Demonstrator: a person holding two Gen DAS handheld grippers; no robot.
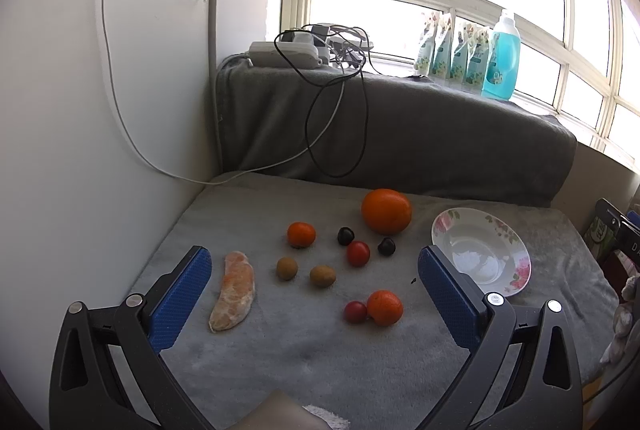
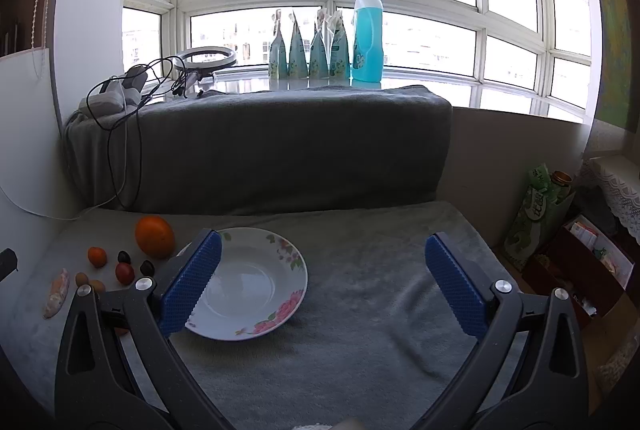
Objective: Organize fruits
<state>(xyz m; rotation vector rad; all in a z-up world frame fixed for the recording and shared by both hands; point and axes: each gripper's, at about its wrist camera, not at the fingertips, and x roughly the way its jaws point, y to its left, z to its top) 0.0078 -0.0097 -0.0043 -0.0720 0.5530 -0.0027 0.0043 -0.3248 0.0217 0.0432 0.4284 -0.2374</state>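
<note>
On the grey blanket [image 1: 320, 370], the floral plate [image 1: 482, 250] is the landmark. Left of it sits the big orange [image 1: 386, 210]; further left lie the peeled segment [image 1: 234, 290], two tangerines [image 1: 301, 234], and small tomatoes, kiwis and dark fruits. The left gripper [image 1: 316, 294] and right gripper [image 2: 322, 282] hover with jaws spread wide, holding nothing.

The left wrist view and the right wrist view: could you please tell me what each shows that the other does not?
Only the left wrist view shows the red tomato touching a small orange. Only the right wrist view shows the ring light and green package. Both show the empty floral plate, large orange and blue bottle.
</note>
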